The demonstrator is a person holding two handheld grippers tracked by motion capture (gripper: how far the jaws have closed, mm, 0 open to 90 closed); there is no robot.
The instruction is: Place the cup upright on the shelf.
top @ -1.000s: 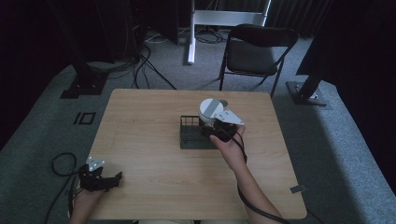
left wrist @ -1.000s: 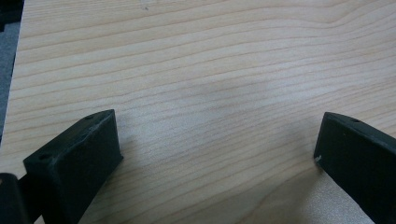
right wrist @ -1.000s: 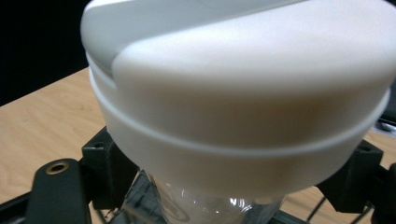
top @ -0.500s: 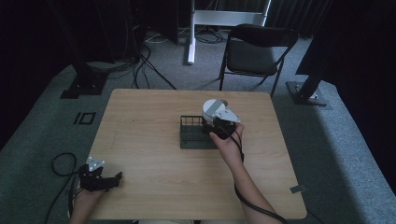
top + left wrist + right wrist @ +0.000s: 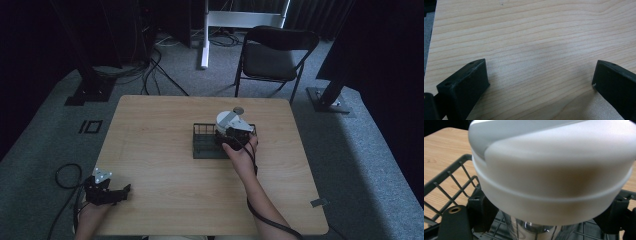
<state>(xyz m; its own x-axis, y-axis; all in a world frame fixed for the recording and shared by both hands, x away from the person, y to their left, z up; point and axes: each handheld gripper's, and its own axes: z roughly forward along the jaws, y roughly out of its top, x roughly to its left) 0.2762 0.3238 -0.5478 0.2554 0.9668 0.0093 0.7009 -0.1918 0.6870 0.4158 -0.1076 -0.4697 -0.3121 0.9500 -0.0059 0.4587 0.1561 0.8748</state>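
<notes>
A clear bottle with a broad white lid [image 5: 227, 120] stands tilted at the right end of a dark wire basket [image 5: 202, 149] in the middle of the table. My right gripper [image 5: 235, 135] is shut on the bottle just under its lid. In the right gripper view the white lid [image 5: 549, 170] looms close, the clear body hangs below it between my jaws, and the basket's wire wall [image 5: 449, 180] runs at the left. My left gripper [image 5: 122, 191] rests open at the table's front left corner. Its jaws [image 5: 540, 75] stand wide apart over bare wood.
The wooden table [image 5: 160, 125] stands on grey carpet. A small grey disc [image 5: 238, 110] lies on the table just behind the bottle. A folding chair [image 5: 275, 50] stands beyond the far edge. Cables and stand bases lie on the floor at the back left.
My right gripper has shifted the bottle slightly to the left over the basket's right end. The left gripper has stayed put.
</notes>
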